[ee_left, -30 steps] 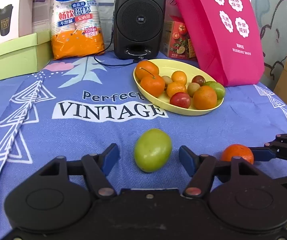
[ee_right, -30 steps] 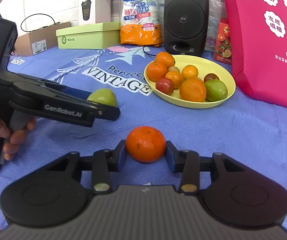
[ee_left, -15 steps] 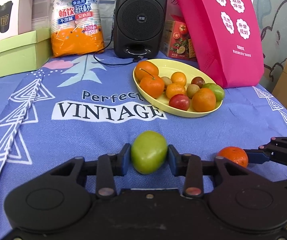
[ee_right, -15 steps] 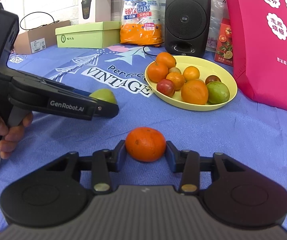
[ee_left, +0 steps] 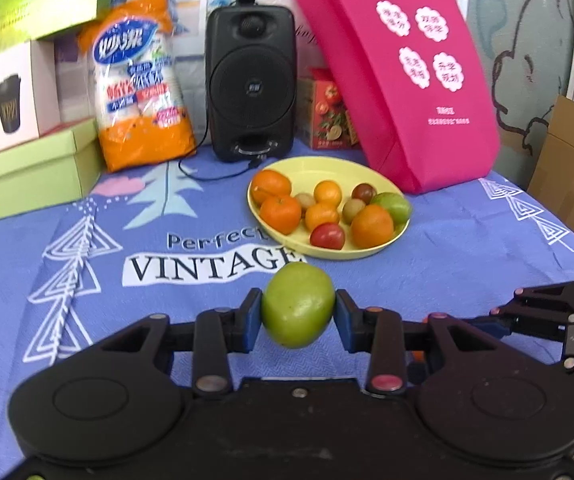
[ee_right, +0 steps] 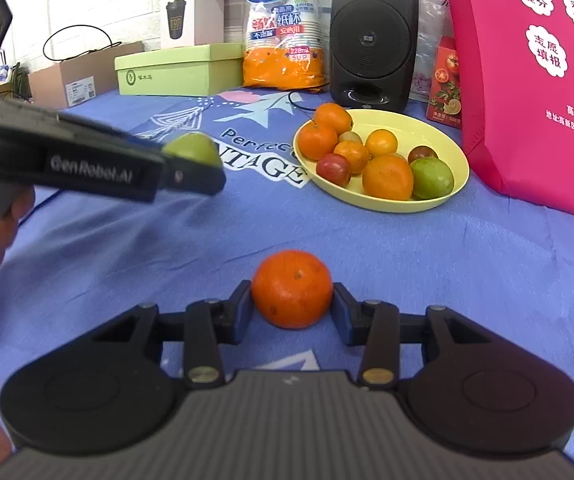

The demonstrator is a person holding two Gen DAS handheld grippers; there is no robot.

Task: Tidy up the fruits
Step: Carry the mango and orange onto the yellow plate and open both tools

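Left wrist view: yellow plate (ee_left: 287,240) already loaded with most fruit, oranges, small tomatoes, one green fruit. Two pieces left outside plate. Left gripper (ee_left: 298,312) pinching green fruit (ee_left: 298,305), raised off blue cloth (ee_left: 87,248), just short of plate's near rim, fingers pointing at plate. Right gripper (ee_right: 292,300) clamped on orange (ee_right: 292,289), low over cloth, well short of plate, level, also aimed at plate. Looks like final drop-offs remain.

Cluttered office storeroom: stacked boxes (ee_right: 169,70), speaker (ee_left: 251,82).
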